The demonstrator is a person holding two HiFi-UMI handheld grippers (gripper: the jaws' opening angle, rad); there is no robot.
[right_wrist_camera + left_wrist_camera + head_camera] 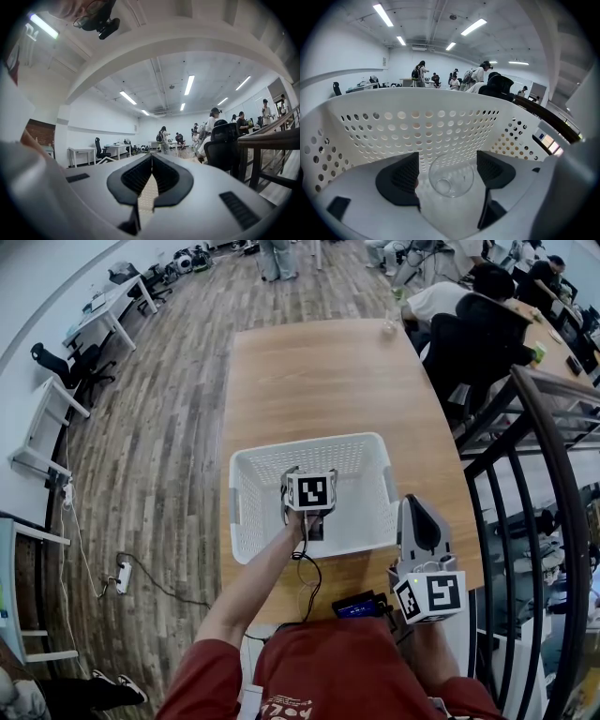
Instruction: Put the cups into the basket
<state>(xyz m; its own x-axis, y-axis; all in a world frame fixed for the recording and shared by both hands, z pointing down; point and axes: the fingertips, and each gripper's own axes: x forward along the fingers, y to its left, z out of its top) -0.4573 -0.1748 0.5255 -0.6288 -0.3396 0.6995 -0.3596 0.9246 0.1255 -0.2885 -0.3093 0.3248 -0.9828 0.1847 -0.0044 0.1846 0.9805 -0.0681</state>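
Head view: the left hand-held gripper (307,510) reaches down into the white perforated basket (246,521) on the wooden counter (319,381). The right hand-held gripper (418,514) rests just beside the basket, at the counter's near edge.

Left gripper view: the jaws stand wide and released. A clear cup (451,176) lies on its side on the basket floor between them, untouched and apparently delivered.

Right gripper view: the jaws are clenched together and empty, aimed across the room, seemingly idle.
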